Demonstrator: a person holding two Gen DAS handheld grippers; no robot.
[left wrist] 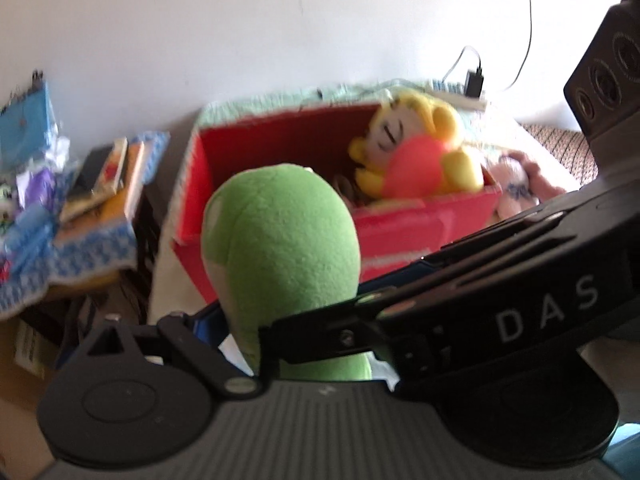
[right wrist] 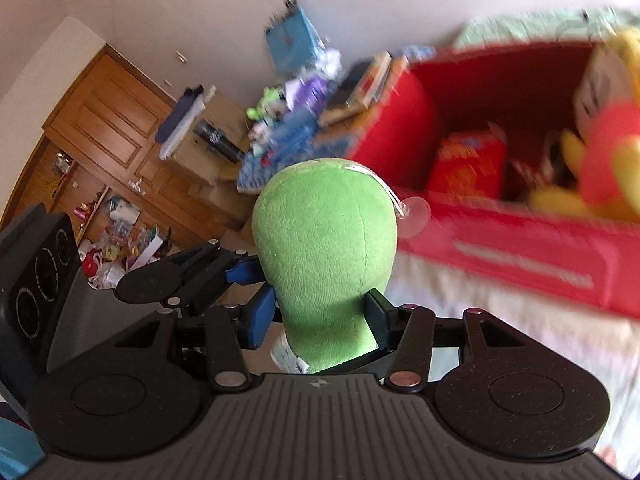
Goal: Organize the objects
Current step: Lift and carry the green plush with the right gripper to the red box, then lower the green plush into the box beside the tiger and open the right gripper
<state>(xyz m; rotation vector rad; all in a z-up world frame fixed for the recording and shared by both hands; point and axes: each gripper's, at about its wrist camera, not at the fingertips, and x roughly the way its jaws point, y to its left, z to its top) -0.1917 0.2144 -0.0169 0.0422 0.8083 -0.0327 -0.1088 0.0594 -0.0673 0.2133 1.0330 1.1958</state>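
I see a bedroom with a white wall [left wrist: 240, 40], a wooden cupboard [right wrist: 120, 120] and a bed [right wrist: 500, 340] with a pale cover.

My right gripper [right wrist: 322, 316] squeezes the narrow bottom part of a green plush [right wrist: 326, 240], one blue pad [right wrist: 262, 316] on each side. My left gripper [left wrist: 248, 332] is at the same low part of the plush [left wrist: 280, 240], right up against the right gripper. It looks closed on the toy too, but the right gripper crosses in front of it, so I cannot tell for sure.

The plush is up in the air, near the front of a red box [left wrist: 400, 232] that sits on the bed. I think it is soft, light and squishy. It will not break, but it can bend or wobble. Holding it low where it is thin looks like a good grip. A clear sucker [right wrist: 414, 216] dangles from it on a thread, and that could catch on the box edge.

Both grippers point forward at the box, the right one a bit tipped.

A yellow toy [left wrist: 420, 148] already lies in the box, and a pink one [left wrist: 516, 188] lies beside it.
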